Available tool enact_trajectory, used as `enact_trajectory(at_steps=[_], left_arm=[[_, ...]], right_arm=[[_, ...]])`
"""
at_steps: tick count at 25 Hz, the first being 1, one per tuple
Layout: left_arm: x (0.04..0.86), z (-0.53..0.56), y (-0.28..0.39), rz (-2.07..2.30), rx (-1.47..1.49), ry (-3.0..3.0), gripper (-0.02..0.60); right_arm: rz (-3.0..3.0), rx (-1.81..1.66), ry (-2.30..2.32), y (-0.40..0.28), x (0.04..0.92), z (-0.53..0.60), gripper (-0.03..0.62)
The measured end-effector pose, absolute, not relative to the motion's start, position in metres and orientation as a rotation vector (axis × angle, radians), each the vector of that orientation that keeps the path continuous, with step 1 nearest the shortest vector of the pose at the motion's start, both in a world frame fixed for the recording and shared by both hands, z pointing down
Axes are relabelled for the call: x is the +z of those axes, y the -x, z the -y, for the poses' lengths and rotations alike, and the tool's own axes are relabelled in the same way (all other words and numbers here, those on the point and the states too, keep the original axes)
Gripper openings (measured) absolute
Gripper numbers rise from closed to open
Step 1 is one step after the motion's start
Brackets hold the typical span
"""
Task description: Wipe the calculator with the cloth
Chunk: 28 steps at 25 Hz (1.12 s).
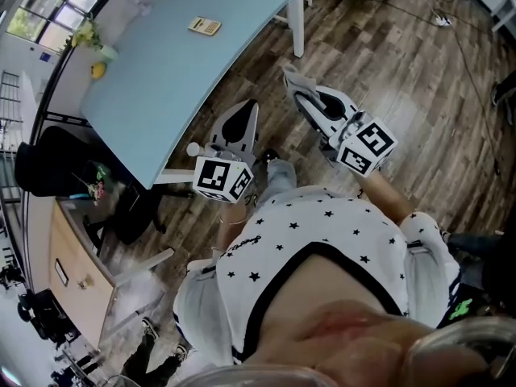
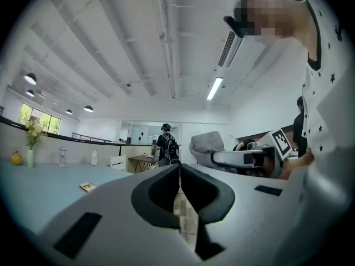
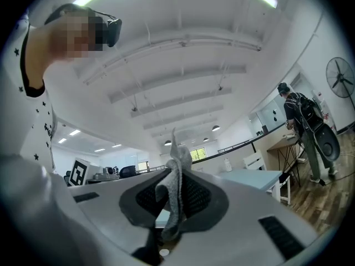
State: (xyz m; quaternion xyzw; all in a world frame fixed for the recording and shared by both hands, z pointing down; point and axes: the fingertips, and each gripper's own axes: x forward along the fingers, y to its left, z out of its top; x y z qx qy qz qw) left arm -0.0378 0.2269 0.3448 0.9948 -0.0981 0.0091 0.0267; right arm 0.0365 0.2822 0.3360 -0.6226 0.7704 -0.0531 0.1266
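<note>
Head view: small beige calculator [image 1: 205, 26] lay on pale-blue tabletop [image 1: 145, 95], clear of edges. Left claw [image 2: 179, 168] clenched empty. Right claw [image 3: 176, 175] gripped grey cloth [image 3: 174, 148]. Both were over wooden floor [image 1: 387, 71].

Light-blue table [image 1: 153, 79], white leg [image 1: 297, 24], on wood-plank floor [image 1: 403, 71]. Far table edge: vase w/ yellow flowers [image 1: 103, 52], round yellow obj [image 1: 97, 70] just beside. Window [image 1: 48, 6] beyond. Wooden drawer cabinet [image 1: 68, 268] at left, black chair [image 1: 60, 164] near it. Bkgd: person w/ backpack [image 2: 166, 144]; wall fan [image 3: 339, 77]; white chair [image 3: 254, 160] at table end; ceiling strip light [image 2: 215, 87].
</note>
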Motion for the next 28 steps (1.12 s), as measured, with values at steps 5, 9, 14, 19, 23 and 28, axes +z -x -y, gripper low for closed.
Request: enact_trajectory(at_steps=[5,9,14,19,23,28], left_arm=[[0.344,-0.181,0.036,0.335,0.019,-3.071,0.032],[0.342,-0.142,0.036,0.342,0.018,-3.06,0.032],[0.342,-0.104,0.037,0.343,0.02,-3.049,0.032],[0.341,-0.07,0.04,0.356,0.006,-3.051,0.032],[0.342,-0.044,0.044,0.379,0.003,-3.042,0.032],[0.345,-0.013,0.056,0.423,0.006,-3.032,0.032]], right_arm=[[-2.29,-0.155,1.806,-0.035,0.333,-0.236,0.043],[-2.297,-0.164,1.809,-0.036,0.329,-0.197,0.043],[-2.294,-0.185,1.821,-0.04,0.328,-0.16,0.043],[-2.301,-0.186,1.837,-0.041,0.327,-0.128,0.043],[-2.313,-0.191,1.837,-0.041,0.327,-0.102,0.044],[-2.337,-0.207,1.806,-0.033,0.329,-0.067,0.044]])
